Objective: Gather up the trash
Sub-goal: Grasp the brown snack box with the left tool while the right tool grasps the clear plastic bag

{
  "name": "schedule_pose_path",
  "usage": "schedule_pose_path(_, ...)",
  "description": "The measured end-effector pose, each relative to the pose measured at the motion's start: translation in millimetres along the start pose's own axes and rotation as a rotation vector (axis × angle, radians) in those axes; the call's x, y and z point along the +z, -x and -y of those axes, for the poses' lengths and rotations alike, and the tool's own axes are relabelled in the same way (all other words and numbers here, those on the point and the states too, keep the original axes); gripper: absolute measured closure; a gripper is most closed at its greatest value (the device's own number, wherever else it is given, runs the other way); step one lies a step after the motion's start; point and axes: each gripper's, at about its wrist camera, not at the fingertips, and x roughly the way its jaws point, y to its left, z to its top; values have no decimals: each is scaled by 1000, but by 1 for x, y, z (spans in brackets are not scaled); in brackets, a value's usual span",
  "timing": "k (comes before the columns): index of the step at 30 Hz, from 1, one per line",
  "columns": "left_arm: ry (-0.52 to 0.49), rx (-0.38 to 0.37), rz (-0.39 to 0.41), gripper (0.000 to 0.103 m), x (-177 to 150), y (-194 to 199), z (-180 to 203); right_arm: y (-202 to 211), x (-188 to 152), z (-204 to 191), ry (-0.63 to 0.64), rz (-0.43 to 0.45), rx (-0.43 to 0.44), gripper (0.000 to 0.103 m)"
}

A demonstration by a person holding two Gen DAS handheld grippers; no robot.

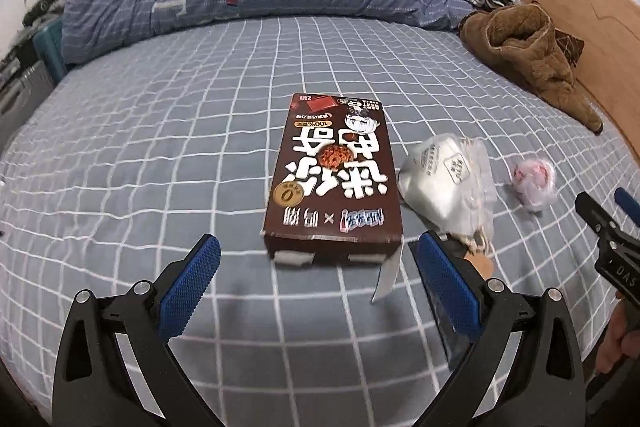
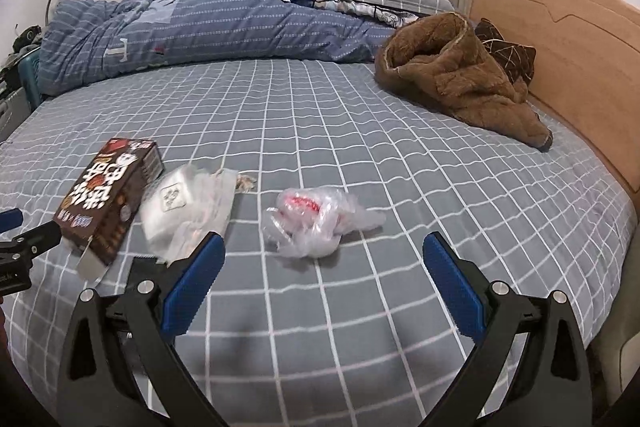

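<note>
Both claws hung wide open and held nothing: left gripper [image 1: 316, 267] faced the brown snack box [image 1: 334, 177] at twelve o'clock, its torn near flap just beyond the fingertips. Just beside the box at three o'clock lay a clear bag with a white mask inside [image 1: 448, 183], touching that gripper's right finger. Right gripper [image 2: 324, 259] faced a crumpled clear plastic bag [image 2: 316, 223] with something red inside. Far off at one o'clock, a brown fleece garment [image 2: 460, 75] lay by the wooden headboard [image 2: 568, 39], on the checked bed sheet [image 2: 320, 115].
</note>
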Motion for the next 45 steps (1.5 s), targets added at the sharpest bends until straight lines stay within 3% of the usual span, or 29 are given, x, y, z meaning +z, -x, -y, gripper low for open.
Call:
schedule_pose_path(17,-74,-9,-66,6,33,-58,12,-73,18,8,7,-67,0,9)
schedule_pose_path(21,-58,-10,-97,6,32,-74,11,-87,13,6,4,-97,26,15)
schedule_pose_path(24,-31,-22,-101,6,30,-77,7,-93,10,0,21,-108,44,26)
schedule_pose_path(27,-19,-36,-102,12,29,-79,4,-97,7,-4,20,-130,73,42)
schedule_pose_path(28,-21,-36,-98,12,28,-79,4,-99,6,-5,24,-146,90,53)
schedule_pose_path(32,-11,-35,-87,13,27,-77,2,-98,5,-5,24,-147,96,63)
schedule_pose_path(45,-2,-7,-25,14,23,-49,6,-75,16,-3,9,-79,80,67)
